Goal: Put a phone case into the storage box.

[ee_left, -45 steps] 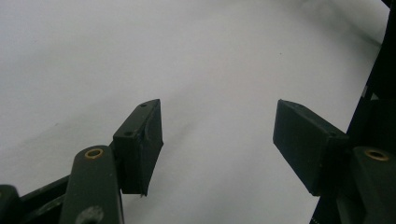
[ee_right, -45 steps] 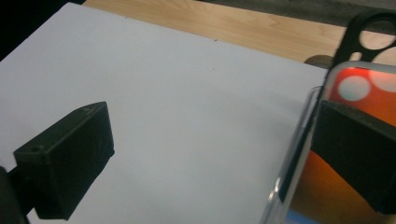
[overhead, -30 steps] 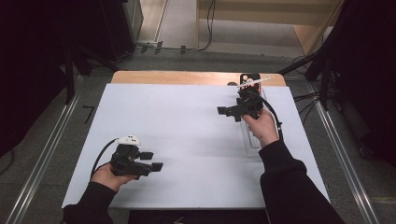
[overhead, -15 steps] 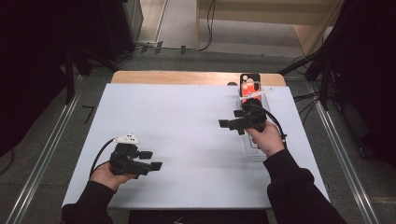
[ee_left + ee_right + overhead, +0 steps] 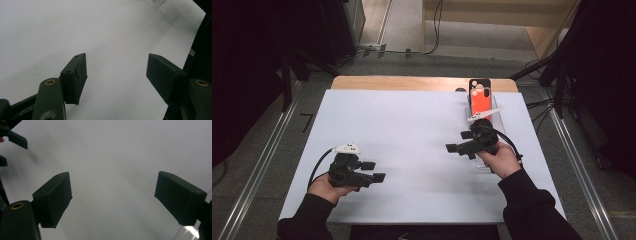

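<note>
Right gripper [image 5: 458, 145]: your jaws stand wide apart with nothing between them; in the right gripper view [image 5: 112, 200] there is bare white surface in the gap.
Left gripper [image 5: 374, 171]: also spread wide and holding nothing, as the left gripper view [image 5: 116, 75] confirms; you rest it low near the front left of the board, well apart from the work, likely parked as the idle hand.
Right hand [image 5: 502, 161]: it sits over the near end of the clear tray, jaws pointing left across the board, away from the case.
Phone case [image 5: 480, 100]: orange-red with a black camera end, lying at the far end of the clear tray [image 5: 498, 107] by the board's back right corner, beyond your right gripper and not touched by it.
Why there: judged from the layout, the tray keeps the case in a fixed spot.
White board [image 5: 412, 130]: a plain work surface on a wooden table [image 5: 412, 83].
Writing: no brand, label or text is readable anywhere.
</note>
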`<action>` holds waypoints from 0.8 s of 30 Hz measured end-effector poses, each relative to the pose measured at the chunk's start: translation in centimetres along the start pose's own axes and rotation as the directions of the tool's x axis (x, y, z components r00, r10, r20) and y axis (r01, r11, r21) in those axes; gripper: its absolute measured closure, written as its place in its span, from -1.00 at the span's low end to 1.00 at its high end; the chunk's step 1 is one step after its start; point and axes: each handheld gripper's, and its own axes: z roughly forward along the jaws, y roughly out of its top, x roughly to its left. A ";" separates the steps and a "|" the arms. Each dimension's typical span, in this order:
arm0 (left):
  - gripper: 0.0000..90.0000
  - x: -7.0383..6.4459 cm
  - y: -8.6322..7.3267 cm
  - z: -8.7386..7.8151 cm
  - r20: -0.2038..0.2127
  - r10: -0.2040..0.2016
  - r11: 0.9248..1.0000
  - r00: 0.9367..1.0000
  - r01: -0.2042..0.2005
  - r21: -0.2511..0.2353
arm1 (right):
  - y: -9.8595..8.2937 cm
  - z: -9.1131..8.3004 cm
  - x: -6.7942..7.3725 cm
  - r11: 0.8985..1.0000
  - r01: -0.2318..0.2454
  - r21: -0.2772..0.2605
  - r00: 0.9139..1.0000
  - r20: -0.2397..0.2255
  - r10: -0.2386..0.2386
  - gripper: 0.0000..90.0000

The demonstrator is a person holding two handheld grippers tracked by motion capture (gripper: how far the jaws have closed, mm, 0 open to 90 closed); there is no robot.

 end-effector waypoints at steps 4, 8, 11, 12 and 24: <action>-0.26 -0.1 0.0 -0.1 0.004 0.003 1.000 1.000 -0.003 0.000 | -0.8 0.0 0.5 1.000 0.014 0.021 1.000 -0.015 -0.014 -0.58; -0.26 -0.2 -0.1 -0.1 0.008 0.009 1.000 1.000 -0.009 -0.003 | -1.6 -0.2 0.9 0.999 0.035 0.029 0.999 -0.018 -0.034 -0.58; -0.26 -0.3 -0.2 -0.2 0.011 0.013 1.000 1.000 -0.013 0.000 | -2.2 -0.3 1.2 0.998 0.050 0.027 0.998 -0.024 -0.049 -0.58; -0.26 -0.3 -0.2 -0.2 0.011 0.014 1.000 1.000 -0.014 -0.003 | -2.4 -0.3 1.3 0.998 0.051 0.027 0.998 -0.029 -0.050 -0.58; -0.26 -0.8 -0.6 -0.3 0.022 0.033 0.999 0.999 -0.033 -0.002 | -4.9 -0.6 2.0 0.993 0.105 0.062 0.994 -0.025 -0.104 -0.58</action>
